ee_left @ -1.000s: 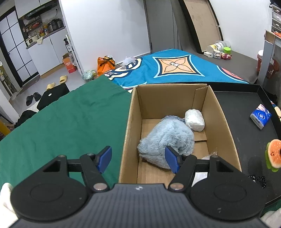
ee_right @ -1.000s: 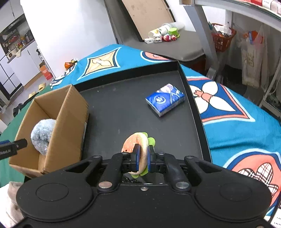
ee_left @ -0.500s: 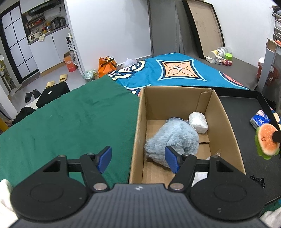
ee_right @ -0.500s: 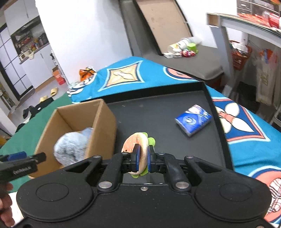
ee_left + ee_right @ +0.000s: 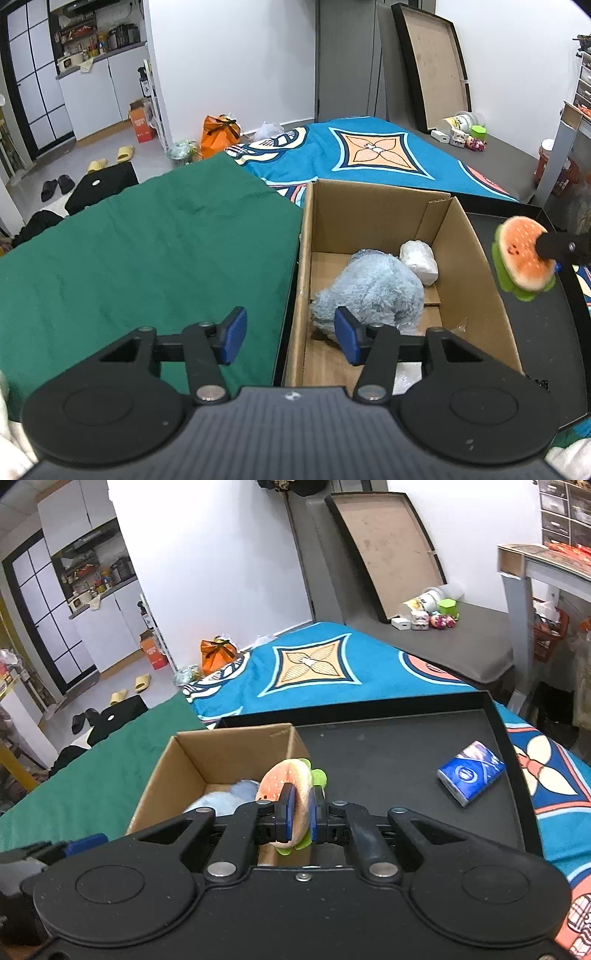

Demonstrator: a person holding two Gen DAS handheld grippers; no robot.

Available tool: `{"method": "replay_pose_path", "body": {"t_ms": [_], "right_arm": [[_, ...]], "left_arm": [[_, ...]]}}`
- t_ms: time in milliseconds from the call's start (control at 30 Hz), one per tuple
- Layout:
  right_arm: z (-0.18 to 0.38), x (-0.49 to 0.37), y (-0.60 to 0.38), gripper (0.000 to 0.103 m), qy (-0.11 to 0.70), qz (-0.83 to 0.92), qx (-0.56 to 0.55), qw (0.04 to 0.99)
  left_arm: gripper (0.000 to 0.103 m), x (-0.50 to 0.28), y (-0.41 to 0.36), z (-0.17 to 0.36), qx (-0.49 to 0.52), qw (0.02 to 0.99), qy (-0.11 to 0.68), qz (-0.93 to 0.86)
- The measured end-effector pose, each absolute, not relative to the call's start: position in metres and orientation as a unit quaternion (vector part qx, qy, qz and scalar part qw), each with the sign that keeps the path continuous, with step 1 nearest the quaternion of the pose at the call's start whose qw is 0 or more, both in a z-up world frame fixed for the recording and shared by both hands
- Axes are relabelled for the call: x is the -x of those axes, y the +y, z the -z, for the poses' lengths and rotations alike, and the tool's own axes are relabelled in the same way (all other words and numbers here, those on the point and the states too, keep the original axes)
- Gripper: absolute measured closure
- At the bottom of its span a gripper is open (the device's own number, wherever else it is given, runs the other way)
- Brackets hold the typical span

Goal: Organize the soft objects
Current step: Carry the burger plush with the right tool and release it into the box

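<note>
Green cloth (image 5: 140, 251) and a patterned blue blanket (image 5: 369, 155) cover the floor ahead of the left gripper (image 5: 290, 334), whose blue pads stand spread with nothing between them; just beyond its right finger sits a stiff cardboard box (image 5: 476, 258) holding a shaggy blue plush (image 5: 373, 288) and a white wrapped bundle (image 5: 419, 260).

Right wrist view: the right gripper (image 5: 299, 818) is clenched on a plush burger (image 5: 286, 779) — light, squashy, best pinched across its flat faces — hovering at the box's right wall; a blue tissue pack (image 5: 471, 773) lies well right on the smooth black tray (image 5: 388, 746).
</note>
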State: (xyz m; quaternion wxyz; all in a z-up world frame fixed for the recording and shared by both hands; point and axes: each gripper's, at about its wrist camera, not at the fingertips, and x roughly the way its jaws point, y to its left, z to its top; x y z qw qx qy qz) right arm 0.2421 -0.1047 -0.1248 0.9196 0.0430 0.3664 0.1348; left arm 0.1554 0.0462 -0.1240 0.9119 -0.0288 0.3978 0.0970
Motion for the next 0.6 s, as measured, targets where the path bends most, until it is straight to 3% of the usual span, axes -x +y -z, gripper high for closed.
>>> {"method": "replay_pose_path", "body": {"t_ms": [200, 267, 333, 600], "right_arm": [[0.126, -0.248, -0.088, 0.094, 0.367, -0.143, -0.038, 0.918], [0.126, -0.250, -0.083, 0.094, 0.366, -0.145, -0.039, 0.918], [0.126, -0.252, -0.079, 0.093, 0.367, -0.148, -0.043, 0.918], [0.121, -0.247, -0.078, 0.088, 0.362, -0.150, -0.054, 0.919]], "left_arm": [[0.075, -0.157, 0.052, 0.130, 0.042, 0.909, 0.406, -0.082], [0.090, -0.156, 0.053, 0.132, 0.046, 0.908, 0.408, -0.078], [0.096, -0.155, 0.053, 0.134, 0.046, 0.908, 0.410, -0.075], [0.096, -0.152, 0.053, 0.132, 0.049, 0.911, 0.404, -0.072]]}}
